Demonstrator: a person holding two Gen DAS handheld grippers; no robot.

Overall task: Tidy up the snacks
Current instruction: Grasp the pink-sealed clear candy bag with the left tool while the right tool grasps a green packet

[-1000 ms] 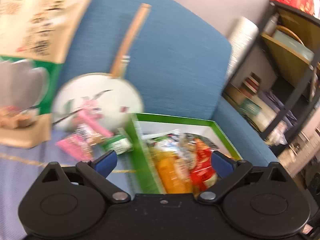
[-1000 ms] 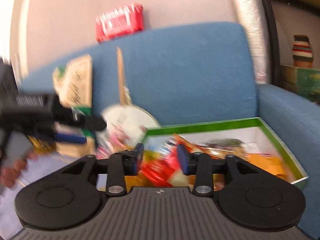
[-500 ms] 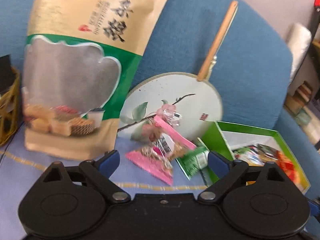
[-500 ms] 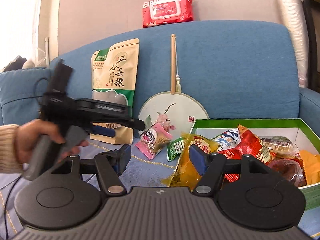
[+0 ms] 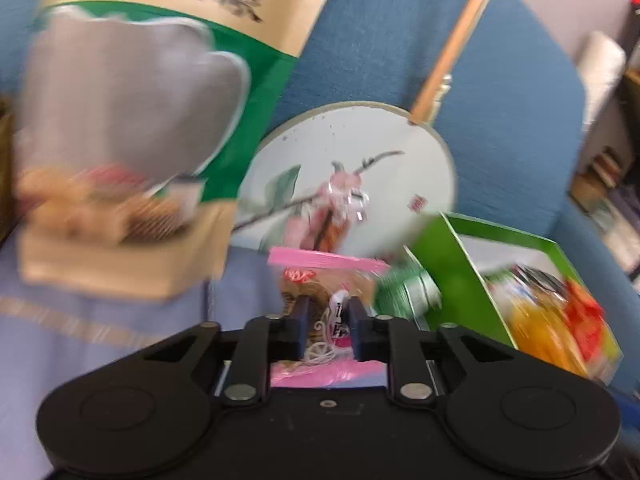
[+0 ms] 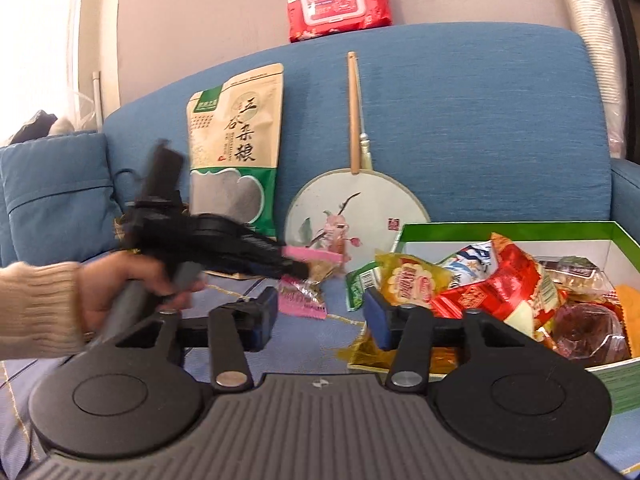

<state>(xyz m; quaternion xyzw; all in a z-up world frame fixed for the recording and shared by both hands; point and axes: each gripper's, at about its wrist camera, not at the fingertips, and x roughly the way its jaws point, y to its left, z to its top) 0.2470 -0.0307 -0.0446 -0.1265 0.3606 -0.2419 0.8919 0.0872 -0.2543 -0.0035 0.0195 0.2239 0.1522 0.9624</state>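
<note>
Left wrist view: your left tongs (image 5: 325,322) pinch the pink packet (image 5: 326,276), ready for the box (image 6: 612,236); right tongs (image 6: 320,318) hang spread, spare.

Bare blue cushion (image 6: 332,332) lies open between my spread right fingers (image 6: 262,314). Just right, the green box (image 6: 616,240) with heaped snack bags (image 6: 496,292) blocks that side. Far ahead, the tall grain bag (image 6: 236,148) and the round fan (image 6: 356,208) lean on the sofa back (image 6: 480,120), closing it off. My left gripper (image 6: 298,270) crosses the left approach.
</note>
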